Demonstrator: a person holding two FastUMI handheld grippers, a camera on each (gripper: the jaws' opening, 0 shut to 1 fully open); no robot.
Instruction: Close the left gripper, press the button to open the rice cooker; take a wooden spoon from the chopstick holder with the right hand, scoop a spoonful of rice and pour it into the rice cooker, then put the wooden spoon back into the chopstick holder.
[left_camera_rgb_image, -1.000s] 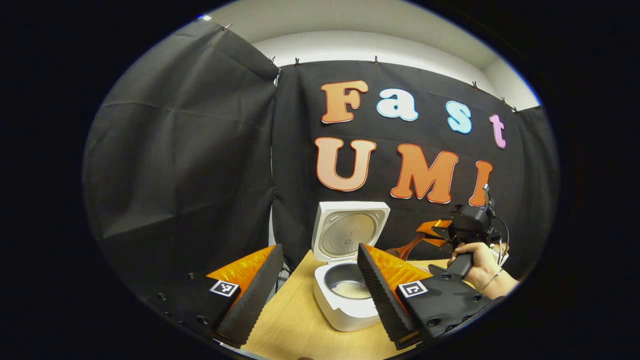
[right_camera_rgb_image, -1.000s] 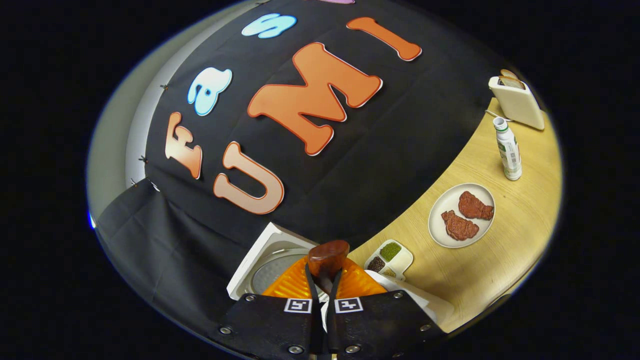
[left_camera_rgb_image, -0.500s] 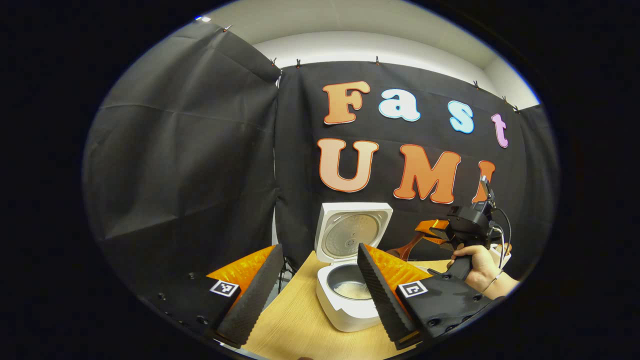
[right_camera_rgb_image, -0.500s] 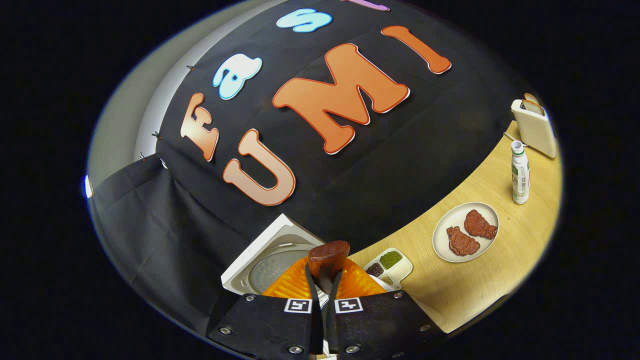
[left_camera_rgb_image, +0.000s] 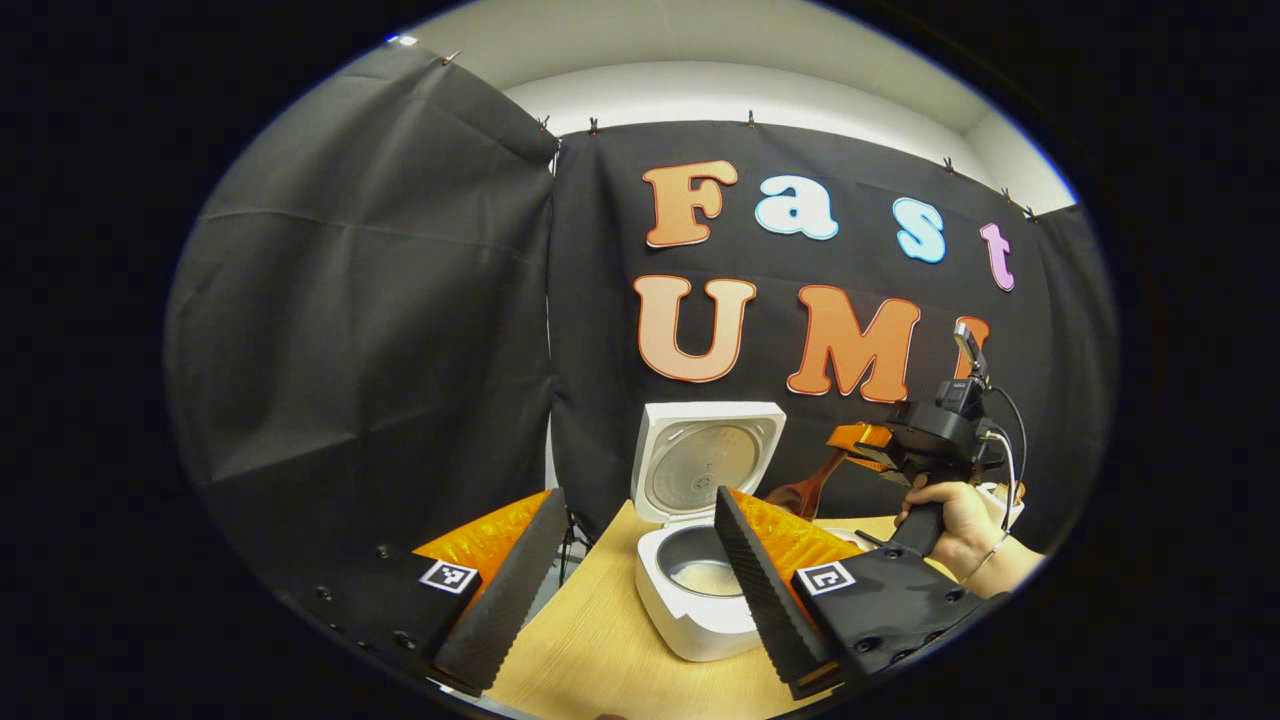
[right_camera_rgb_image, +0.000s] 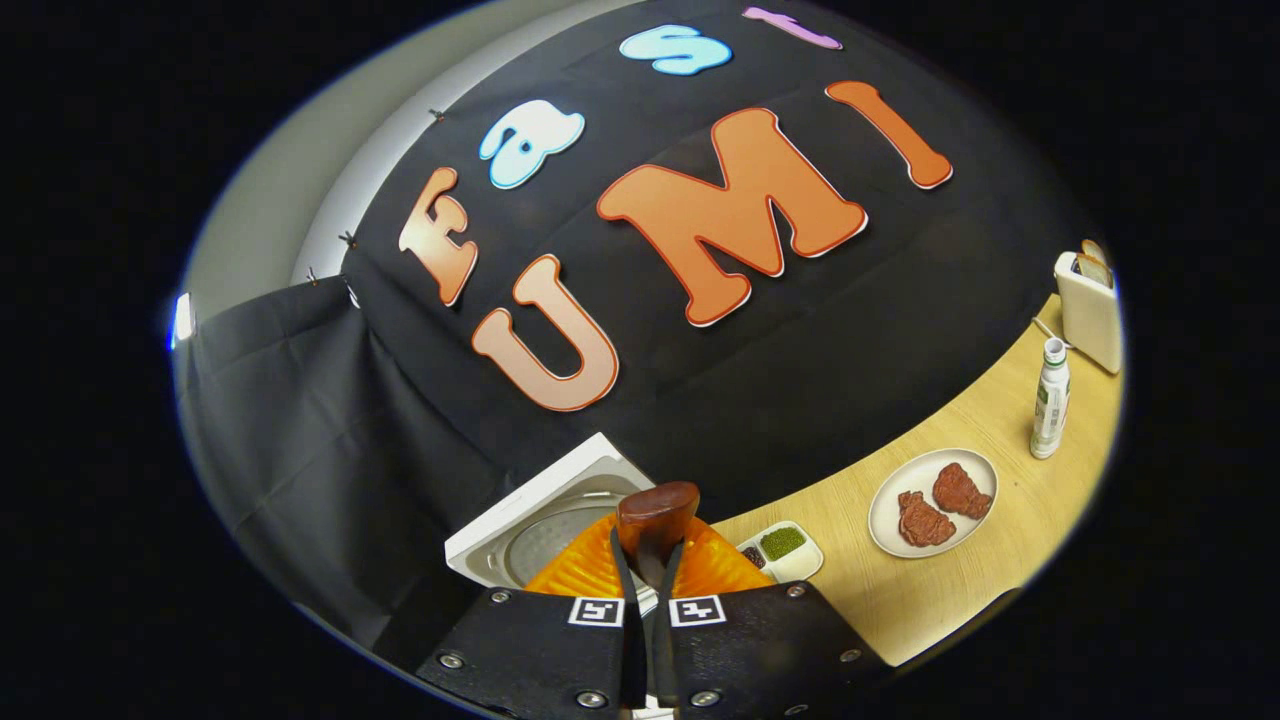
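Wooden spoon (right_camera_rgb_image: 656, 512) clamped by its handle between the closed jaws of the right gripper (right_camera_rgb_image: 646, 570), bowl poking out past the fingertips, dark and rounded. Seen from the left gripper view, same spoon (left_camera_rgb_image: 800, 493) angled down and to the left, bowl hanging in the air to the right of the rice cooker (left_camera_rgb_image: 700, 600), level with its raised lid and not touching it. Right gripper (left_camera_rgb_image: 868, 447) there held aloft by a hand (left_camera_rgb_image: 950, 520) wrapped round the grip, a cable looping off its back.

Rice cooker standing open on the desk (left_camera_rgb_image: 590, 650), lid (left_camera_rgb_image: 705, 460) tipped up and back against the black cloth, inner pot showing a pale layer of rice (left_camera_rgb_image: 708, 576) at the bottom. Lid (right_camera_rgb_image: 545, 510) also peeking out behind the fingers in the right gripper view.

Left gripper (left_camera_rgb_image: 640, 580) jaws wide apart, holding nothing, one finger to the left of the cooker, the other overlapping its right edge in the picture.

Further right along the desk (right_camera_rgb_image: 960, 580), in the right gripper view: small divided dish (right_camera_rgb_image: 785, 550) of green and dark grains just beside the cooker, plate (right_camera_rgb_image: 932, 490) with two reddish-brown pieces of meat, upright white bottle (right_camera_rgb_image: 1048, 398), and a white toaster (right_camera_rgb_image: 1088, 310) with bread in it at the far end.
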